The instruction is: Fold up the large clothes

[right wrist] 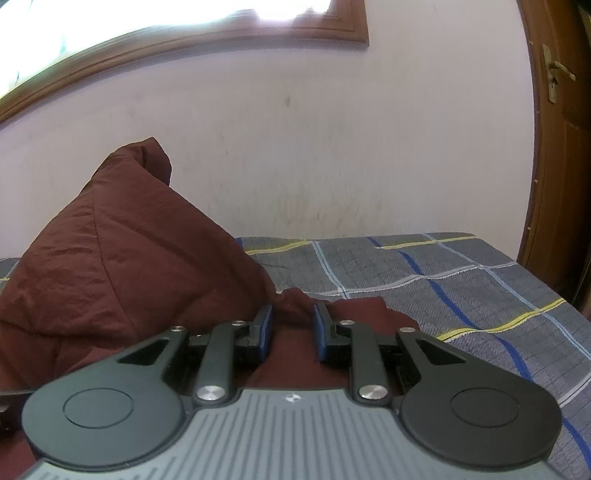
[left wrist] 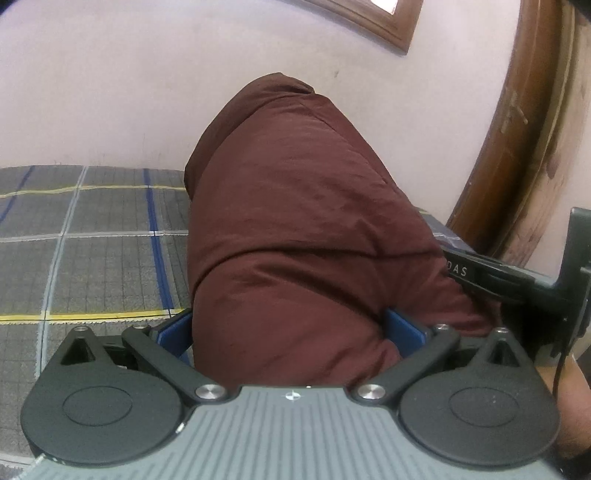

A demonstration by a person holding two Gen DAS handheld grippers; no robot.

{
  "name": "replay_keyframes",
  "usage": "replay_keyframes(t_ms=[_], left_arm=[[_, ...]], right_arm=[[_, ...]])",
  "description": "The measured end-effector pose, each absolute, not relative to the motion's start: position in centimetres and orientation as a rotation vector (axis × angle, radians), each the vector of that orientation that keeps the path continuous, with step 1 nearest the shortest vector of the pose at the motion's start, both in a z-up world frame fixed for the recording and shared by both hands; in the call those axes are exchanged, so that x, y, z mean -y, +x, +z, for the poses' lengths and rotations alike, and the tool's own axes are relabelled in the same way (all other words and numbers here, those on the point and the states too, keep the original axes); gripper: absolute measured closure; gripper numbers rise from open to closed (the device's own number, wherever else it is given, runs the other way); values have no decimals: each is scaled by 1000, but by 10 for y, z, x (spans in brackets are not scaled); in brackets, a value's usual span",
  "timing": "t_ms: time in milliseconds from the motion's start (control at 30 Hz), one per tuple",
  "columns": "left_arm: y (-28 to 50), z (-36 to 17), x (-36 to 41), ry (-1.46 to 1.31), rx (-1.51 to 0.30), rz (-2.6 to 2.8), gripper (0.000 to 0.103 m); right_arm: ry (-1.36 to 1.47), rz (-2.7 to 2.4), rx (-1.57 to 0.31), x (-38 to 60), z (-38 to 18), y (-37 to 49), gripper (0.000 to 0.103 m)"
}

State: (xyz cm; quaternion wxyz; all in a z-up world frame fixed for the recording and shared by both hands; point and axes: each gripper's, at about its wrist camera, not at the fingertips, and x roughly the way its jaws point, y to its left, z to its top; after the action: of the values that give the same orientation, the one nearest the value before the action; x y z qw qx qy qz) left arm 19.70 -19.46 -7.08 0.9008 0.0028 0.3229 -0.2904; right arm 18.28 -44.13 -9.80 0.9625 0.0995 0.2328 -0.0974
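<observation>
The big dark red-brown cloth (left wrist: 295, 229) lies on the bed with the grey checked sheet with blue, yellow and white lines (left wrist: 92, 251); part of it stands up in a tall soft hump in front of the pale pink wall (left wrist: 110, 92); the left gripper (left wrist: 290, 332) has its blue pads far apart with a thick roll of the cloth filling the space between them, and I cannot tell if they squeeze it; the right gripper (right wrist: 292, 328) has its blue pads close together, pinching a small bunch of the same cloth low on the bed; a brown wooden window frame (right wrist: 221, 33) is up on the wall; a brown wooden door (right wrist: 554, 147) stands at the right.
</observation>
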Motion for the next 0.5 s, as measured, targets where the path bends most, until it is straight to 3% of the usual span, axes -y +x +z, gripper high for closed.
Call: replay_keyframes(t_ms=[500], left_arm=[[193, -65, 197, 50, -658, -585, 0]], right_arm=[[188, -204, -460, 441, -93, 180, 79]])
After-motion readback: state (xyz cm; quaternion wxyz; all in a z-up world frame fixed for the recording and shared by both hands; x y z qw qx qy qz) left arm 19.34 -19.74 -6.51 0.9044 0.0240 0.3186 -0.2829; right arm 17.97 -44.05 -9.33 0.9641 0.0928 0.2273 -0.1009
